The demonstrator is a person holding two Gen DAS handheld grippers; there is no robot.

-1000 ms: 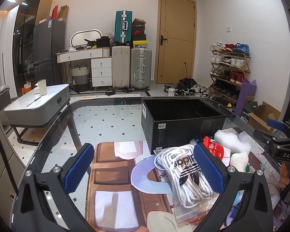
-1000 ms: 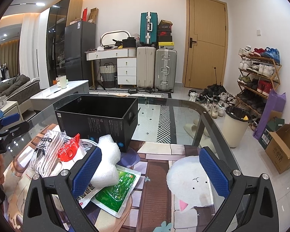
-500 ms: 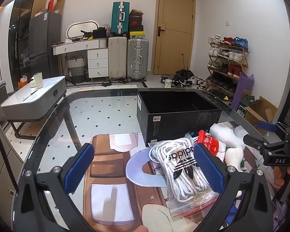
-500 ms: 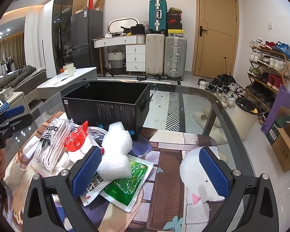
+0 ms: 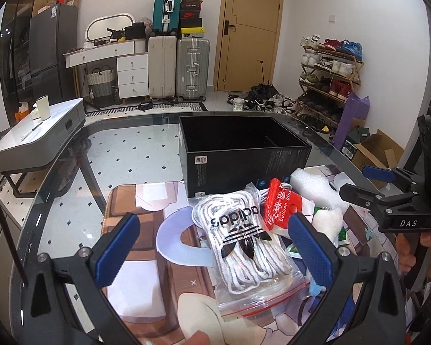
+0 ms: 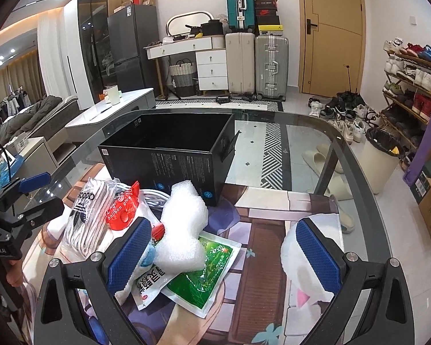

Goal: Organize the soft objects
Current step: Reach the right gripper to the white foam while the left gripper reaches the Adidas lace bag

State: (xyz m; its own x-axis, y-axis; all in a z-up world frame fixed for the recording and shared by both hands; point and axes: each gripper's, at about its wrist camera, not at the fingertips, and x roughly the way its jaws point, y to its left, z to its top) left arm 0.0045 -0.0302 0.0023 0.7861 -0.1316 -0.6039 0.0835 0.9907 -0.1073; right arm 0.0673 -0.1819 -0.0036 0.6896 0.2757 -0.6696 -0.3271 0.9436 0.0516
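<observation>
Jaws wide; clear laces bag crinkled.

Lace bag and foam lie before the box.

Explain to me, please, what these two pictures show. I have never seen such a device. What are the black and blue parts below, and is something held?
There is no robot. A person holds a hand-held gripper in each hand, and each carries a camera looking along its two blue-padded fingers. One picture comes from the left gripper, the other from the right gripper. Both are open and hold nothing. On the glass table stand an open black box and a pile: a bag of white laces, a red packet, white foam wrap and a green pouch.
</observation>
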